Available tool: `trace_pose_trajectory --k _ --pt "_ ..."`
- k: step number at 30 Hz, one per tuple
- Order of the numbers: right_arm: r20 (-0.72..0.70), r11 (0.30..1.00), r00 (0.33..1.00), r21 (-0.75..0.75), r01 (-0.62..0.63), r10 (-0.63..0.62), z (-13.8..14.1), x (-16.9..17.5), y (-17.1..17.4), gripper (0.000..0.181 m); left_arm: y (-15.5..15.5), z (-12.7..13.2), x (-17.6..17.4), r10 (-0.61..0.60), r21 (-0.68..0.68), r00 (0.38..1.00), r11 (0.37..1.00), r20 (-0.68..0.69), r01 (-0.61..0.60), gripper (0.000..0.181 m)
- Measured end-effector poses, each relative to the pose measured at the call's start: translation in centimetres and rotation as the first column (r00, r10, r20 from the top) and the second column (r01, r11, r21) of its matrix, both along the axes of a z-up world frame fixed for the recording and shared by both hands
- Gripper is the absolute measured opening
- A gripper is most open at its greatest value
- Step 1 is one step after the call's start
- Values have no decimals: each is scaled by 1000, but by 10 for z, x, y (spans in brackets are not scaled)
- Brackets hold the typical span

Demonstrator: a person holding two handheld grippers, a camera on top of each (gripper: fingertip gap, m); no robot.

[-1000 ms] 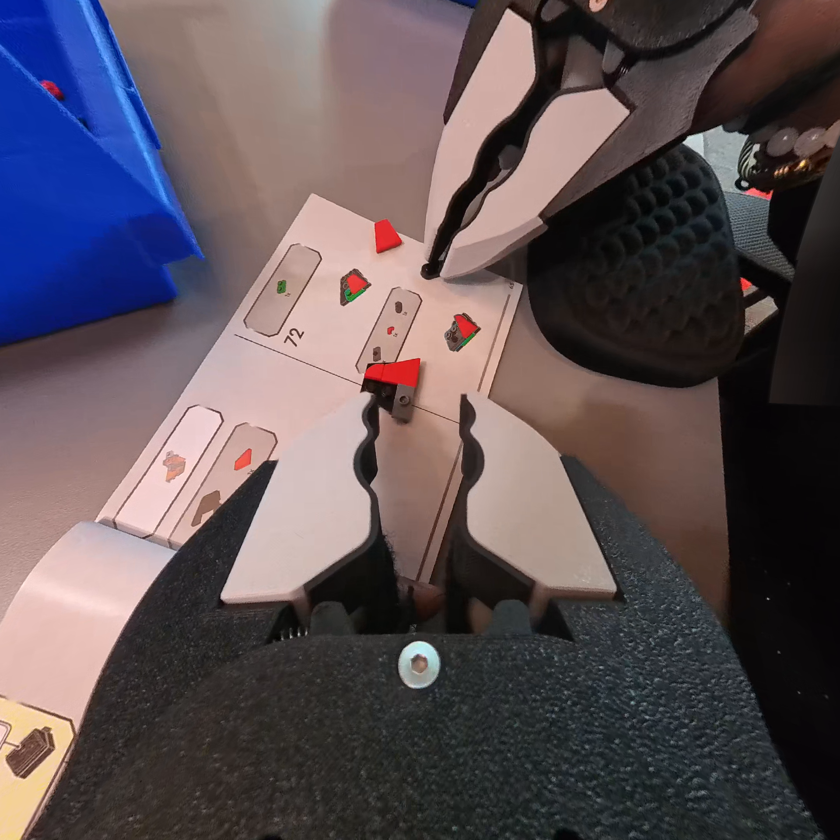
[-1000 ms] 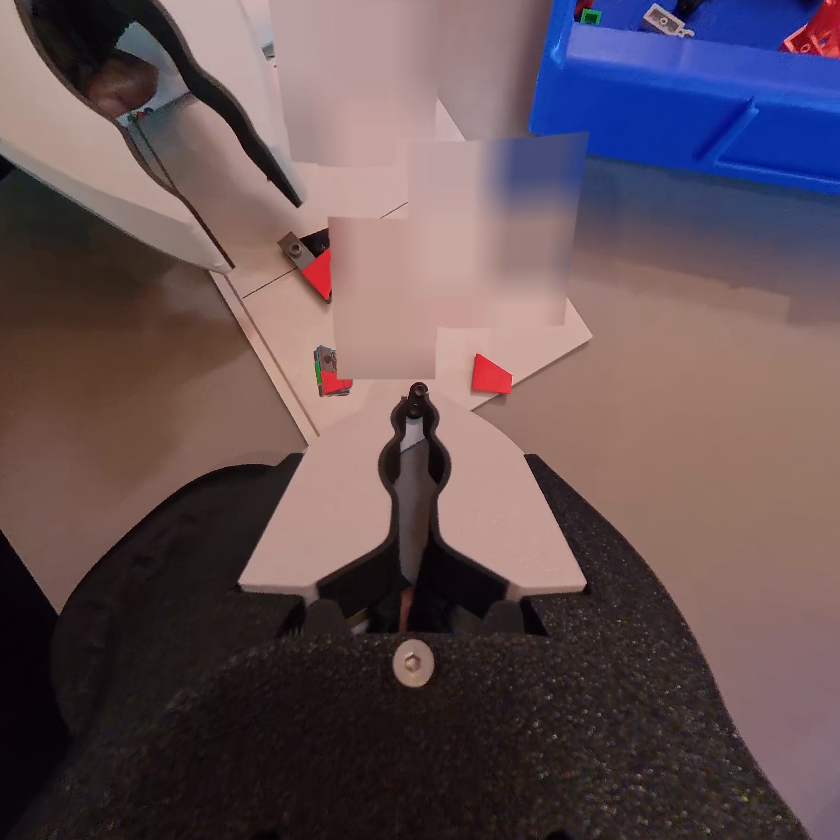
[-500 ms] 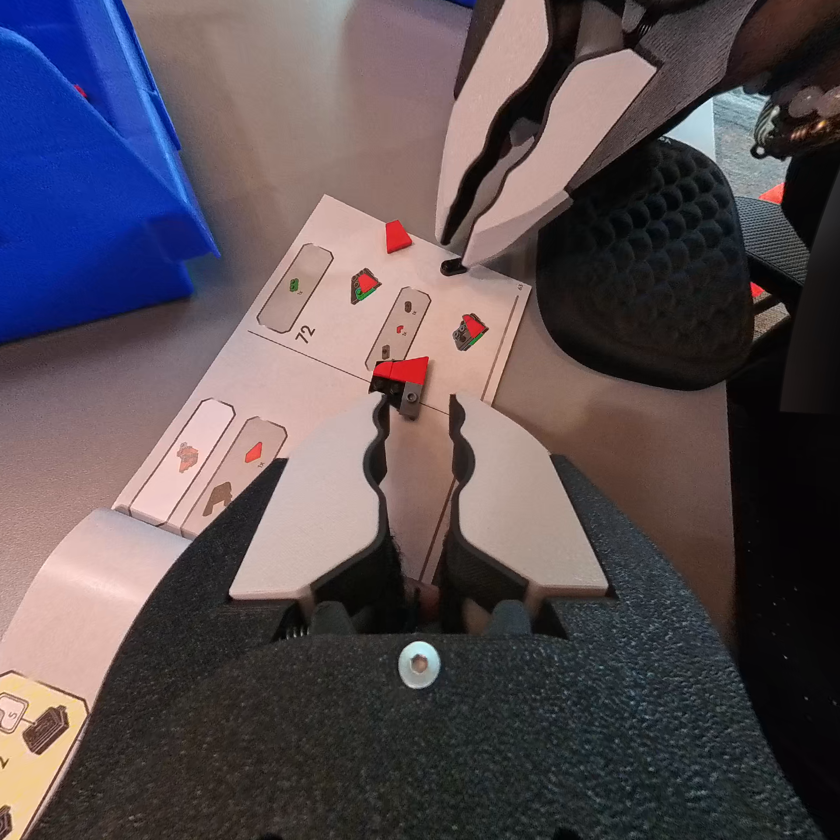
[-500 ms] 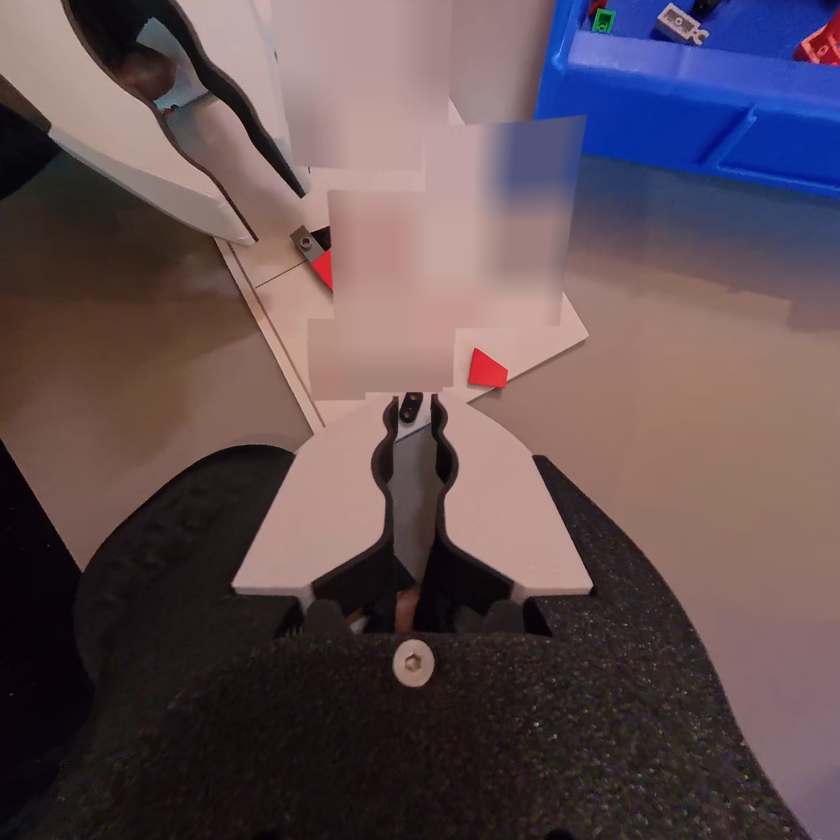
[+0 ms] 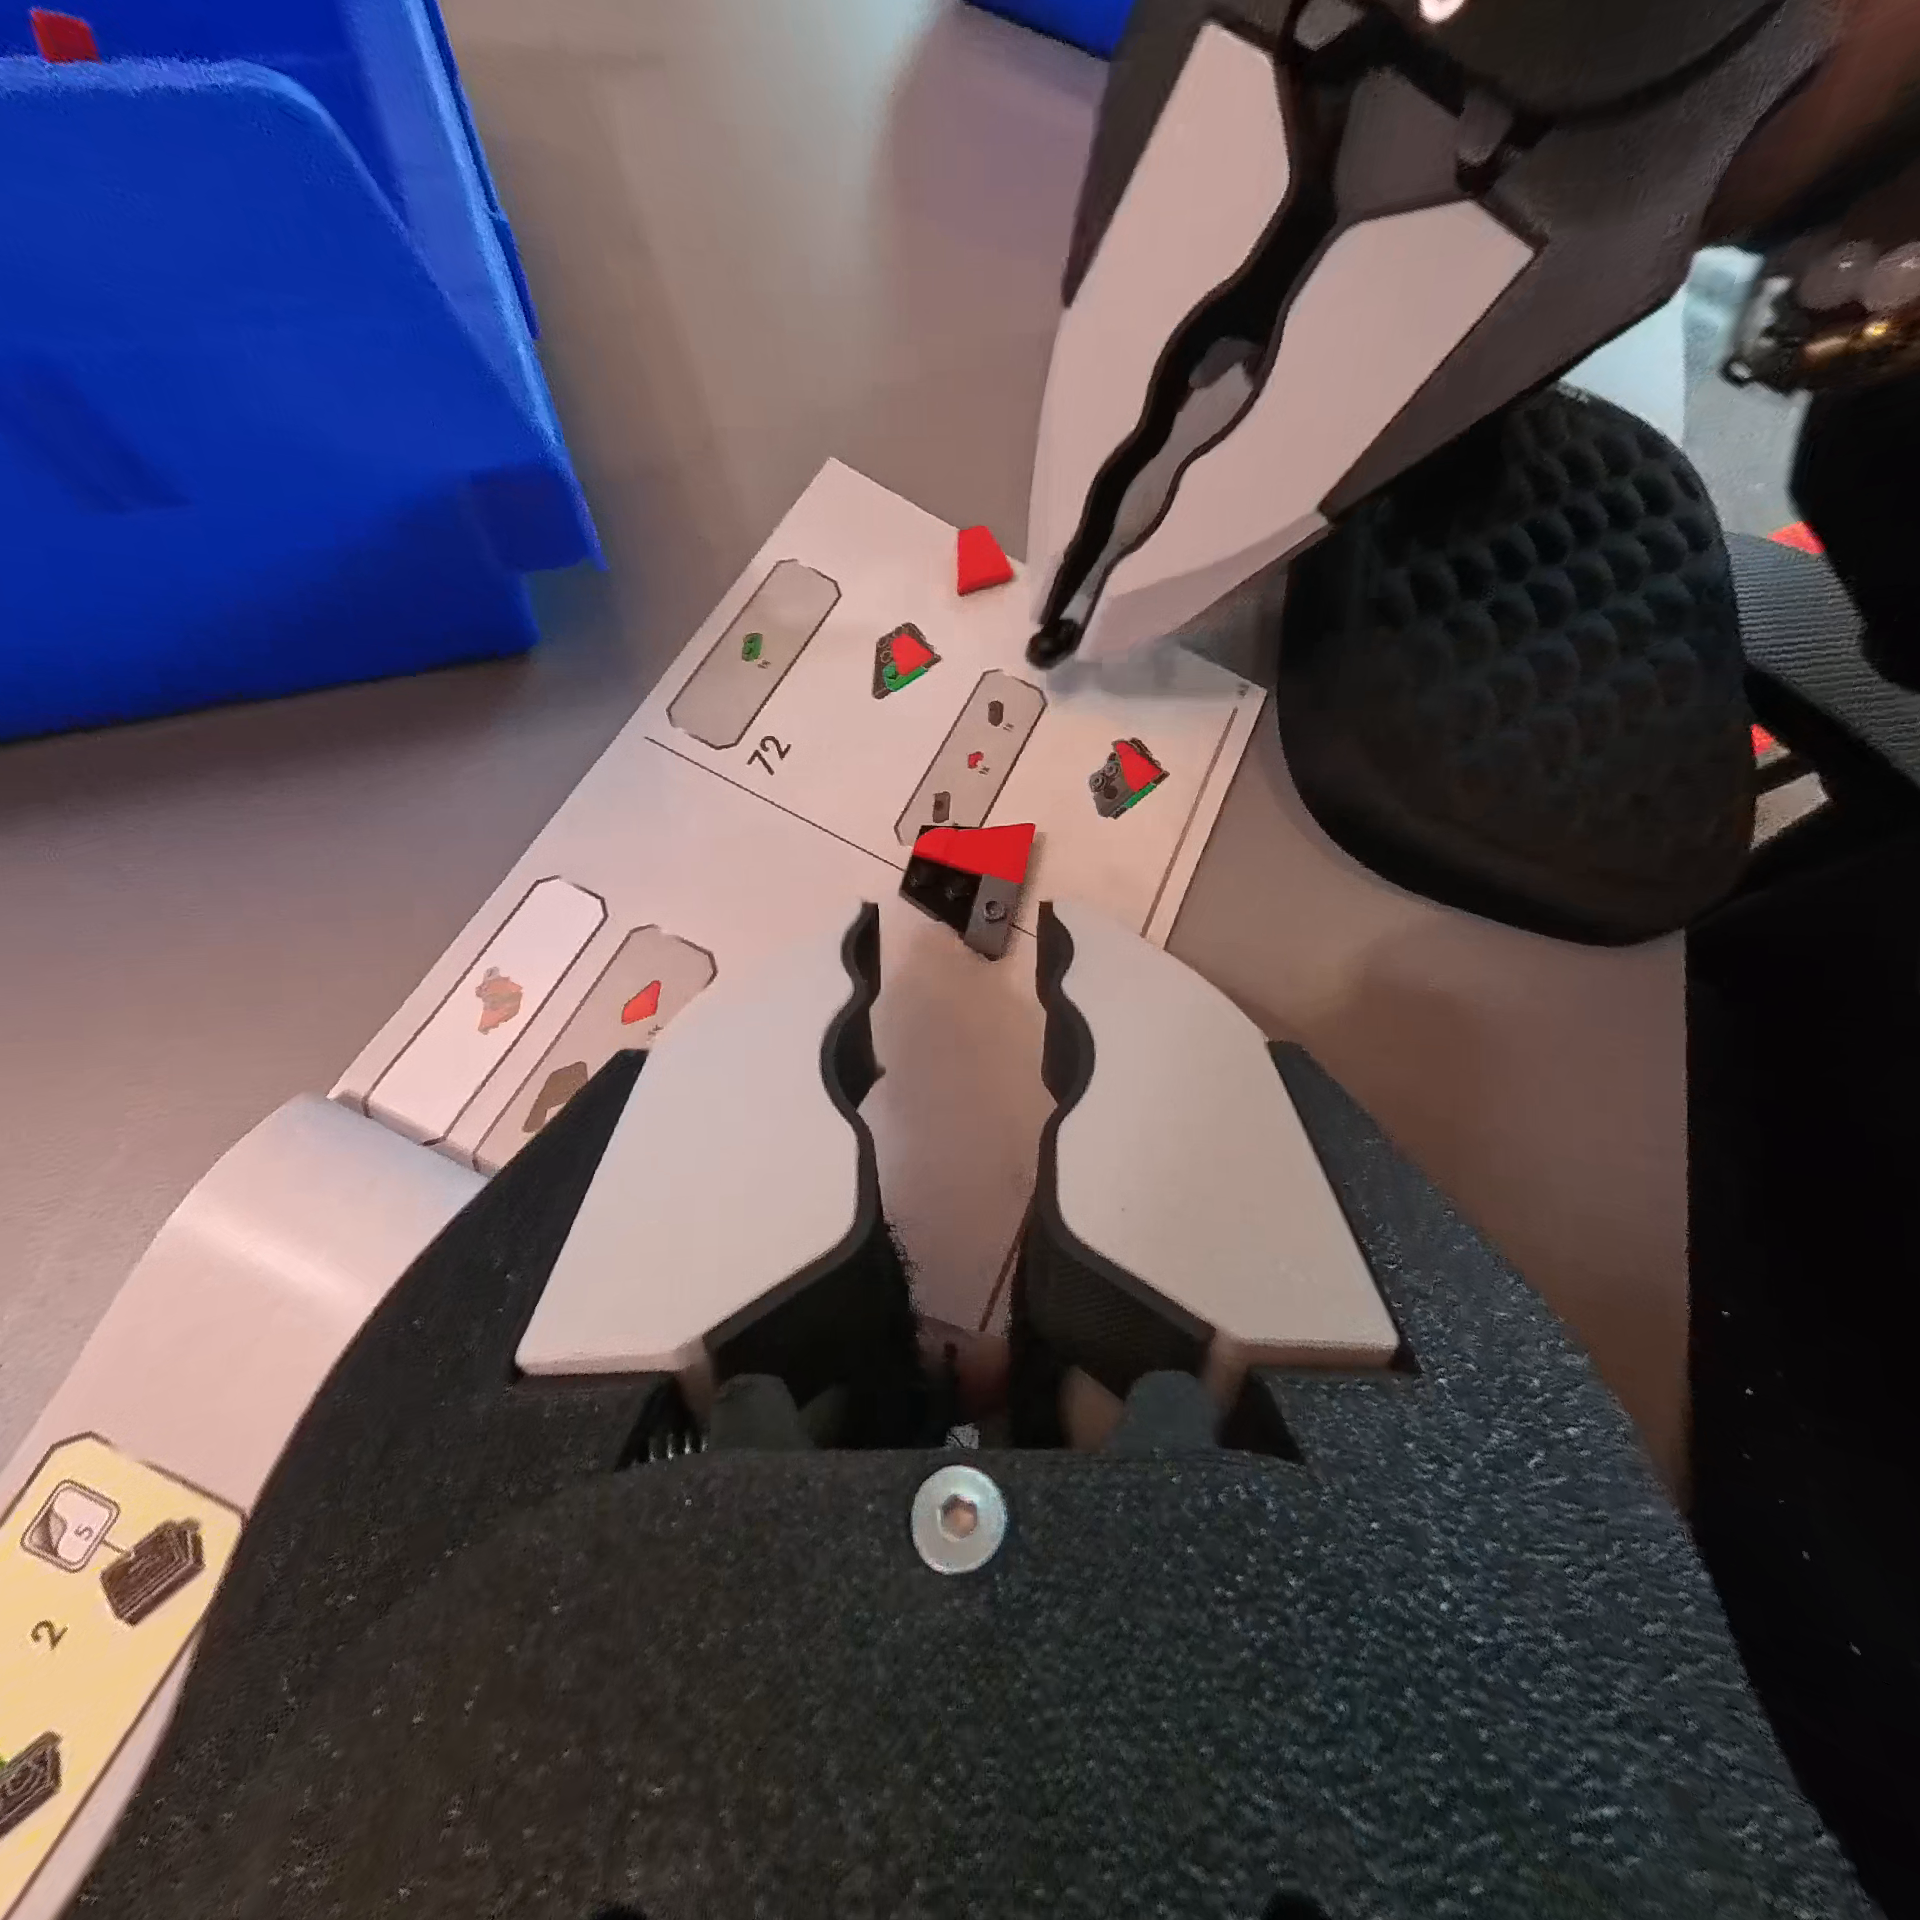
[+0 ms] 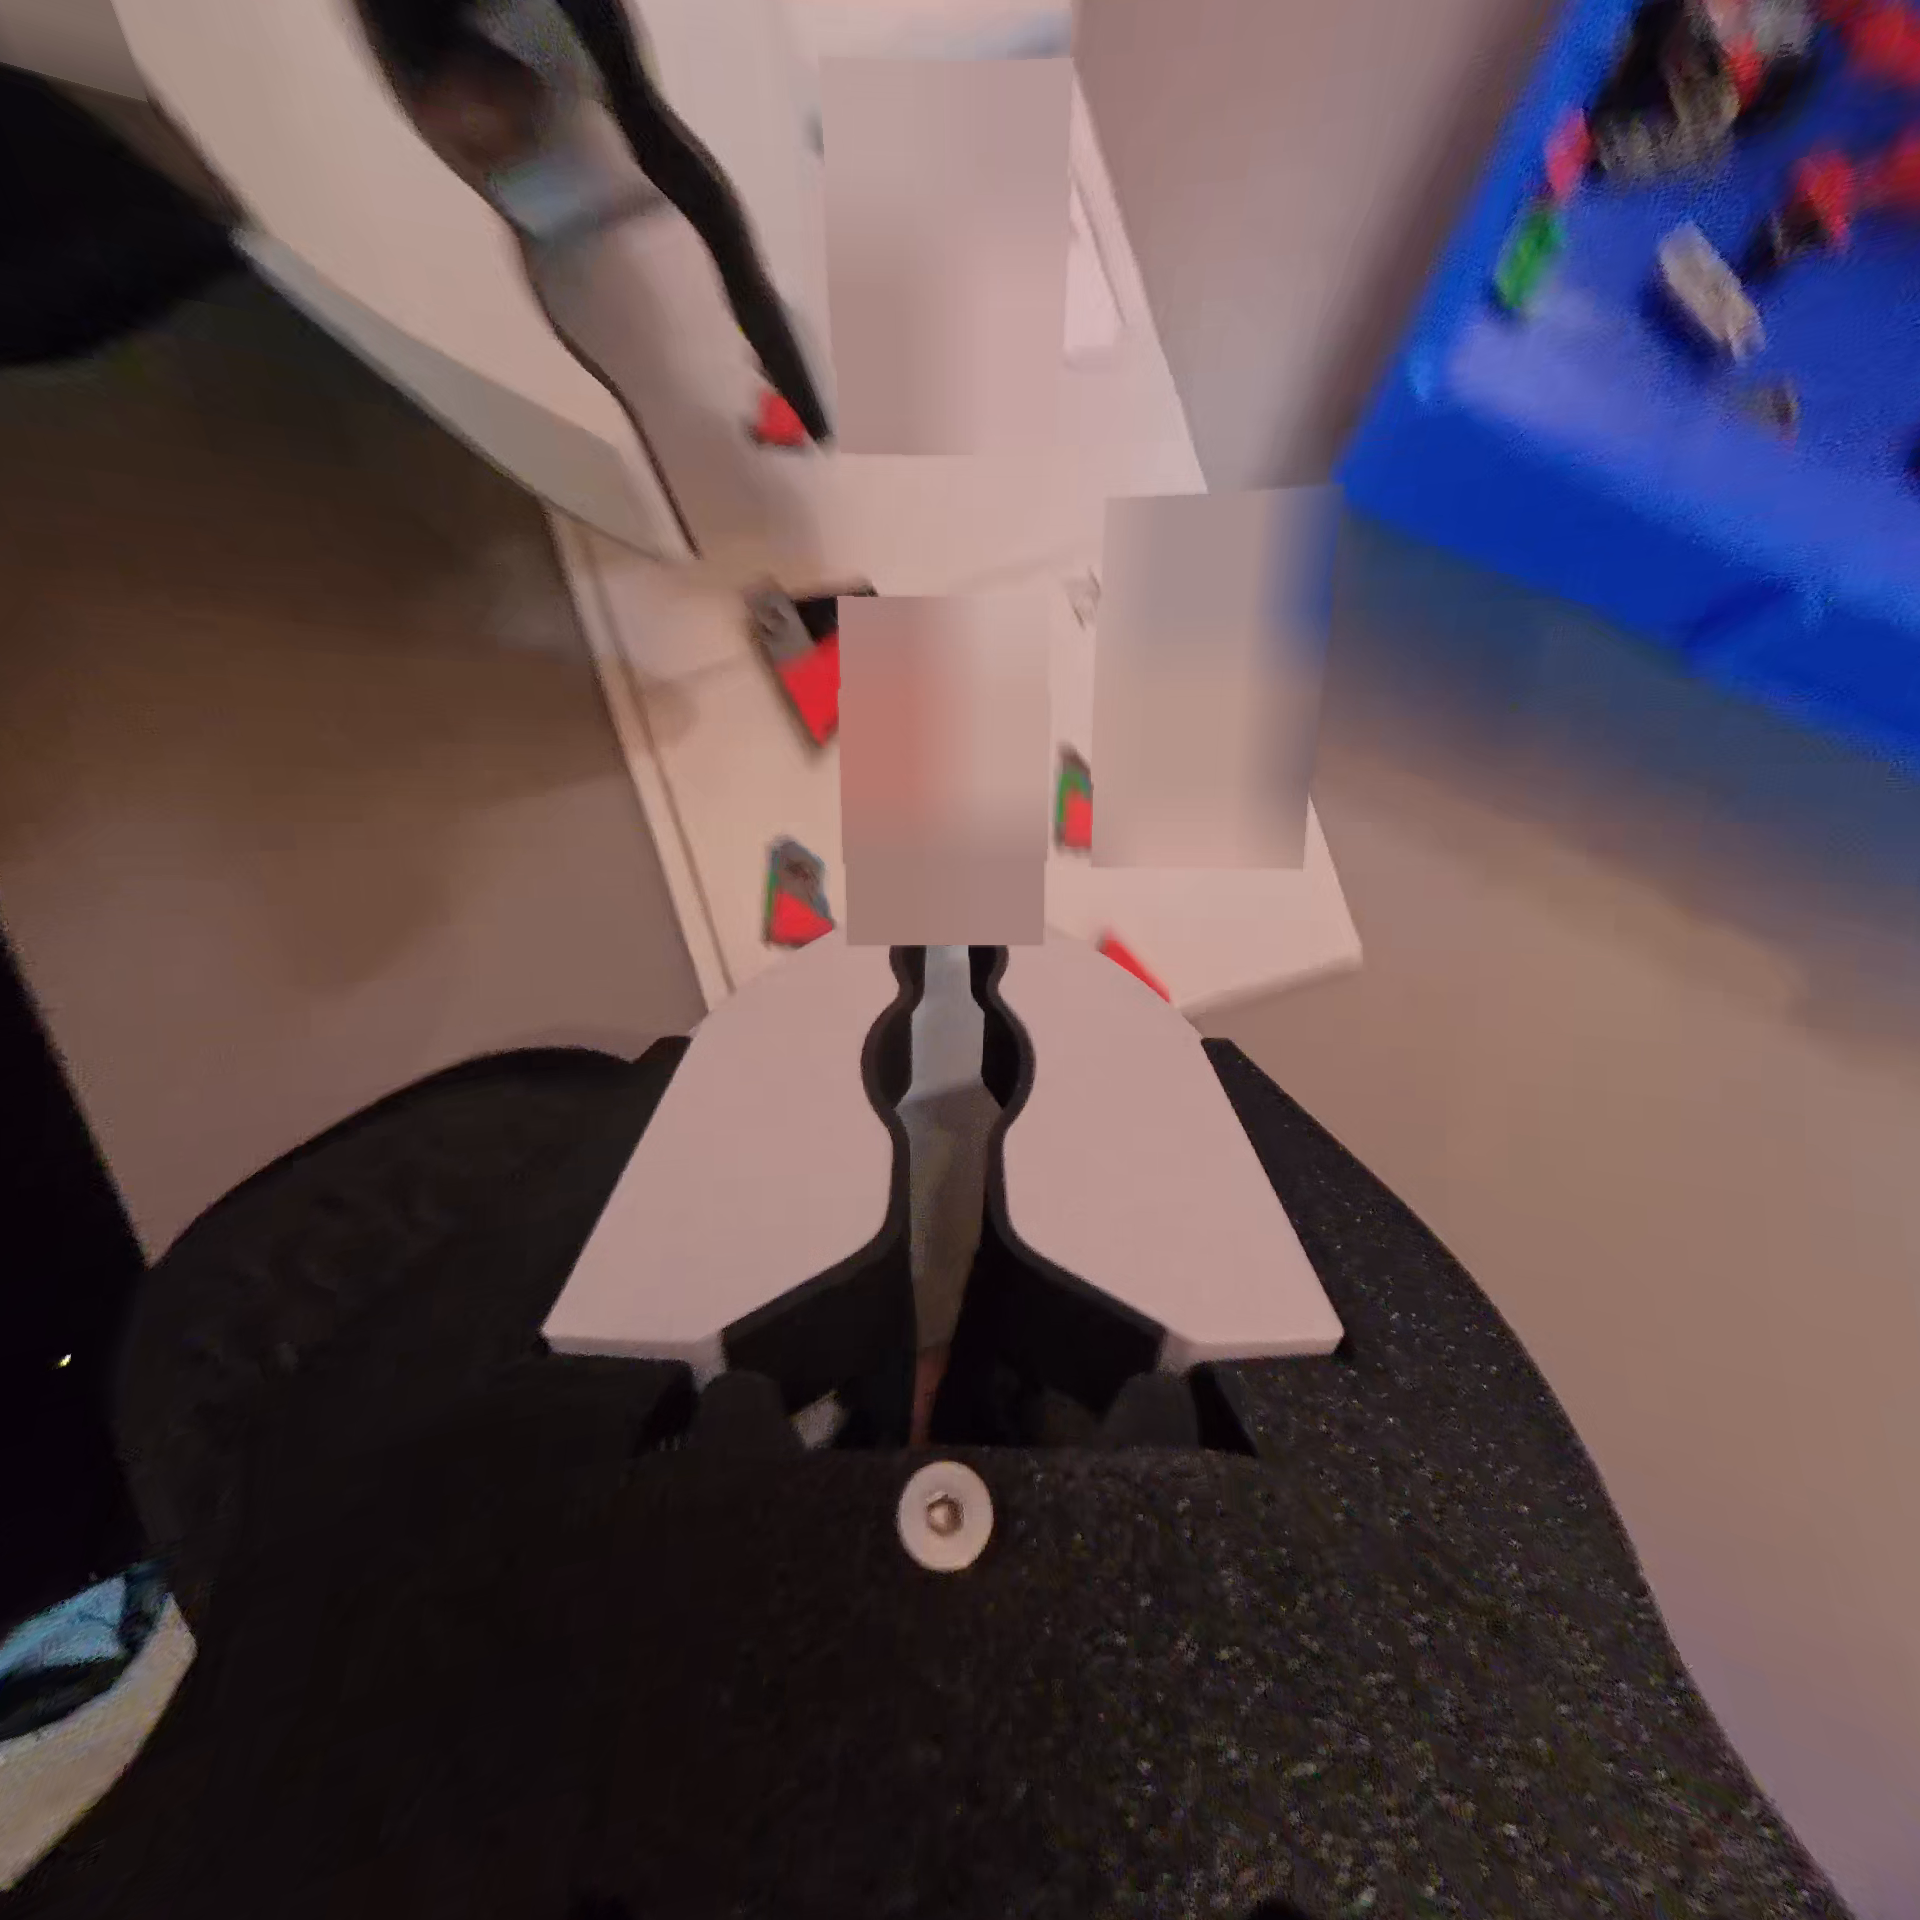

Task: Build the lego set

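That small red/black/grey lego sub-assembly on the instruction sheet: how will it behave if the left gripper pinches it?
The sub-assembly looks tiny and hard, so probably stiff and very light. It lies on a smooth instruction sheet, so it may skid when nudged. The left gripper is open just short of it; its sloped red top may slip from the grip.

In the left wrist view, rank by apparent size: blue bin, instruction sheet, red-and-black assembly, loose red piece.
1. blue bin, though nearness may inflate it
2. instruction sheet
3. red-and-black assembly
4. loose red piece

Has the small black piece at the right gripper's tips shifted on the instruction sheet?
Cannot tell. The small black piece sits beside the loose red wedge throughout; the camera moved too.
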State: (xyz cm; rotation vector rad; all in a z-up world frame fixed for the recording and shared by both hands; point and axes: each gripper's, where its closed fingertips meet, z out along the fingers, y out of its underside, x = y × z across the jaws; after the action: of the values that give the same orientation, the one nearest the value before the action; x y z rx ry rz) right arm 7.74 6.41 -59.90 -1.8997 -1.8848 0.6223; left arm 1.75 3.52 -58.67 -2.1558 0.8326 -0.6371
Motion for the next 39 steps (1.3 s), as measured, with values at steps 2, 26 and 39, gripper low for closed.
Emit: trace_pose_trajectory --k 2,26,39 --pt "-52 986 986 -27 -163 161 9 -23 -14 8 -3 0 0 -17 -4 1000 1000 2 17 26" --pt "59 898 898 -97 -430 437 -6 -53 -26 13 -13 -18 9 -118 -69 988 991 -102 112 26" --pt "20 914 919 -114 -390 394 -3 -56 -24 0 -12 -20 11 -124 -73 986 991 -112 116 26"
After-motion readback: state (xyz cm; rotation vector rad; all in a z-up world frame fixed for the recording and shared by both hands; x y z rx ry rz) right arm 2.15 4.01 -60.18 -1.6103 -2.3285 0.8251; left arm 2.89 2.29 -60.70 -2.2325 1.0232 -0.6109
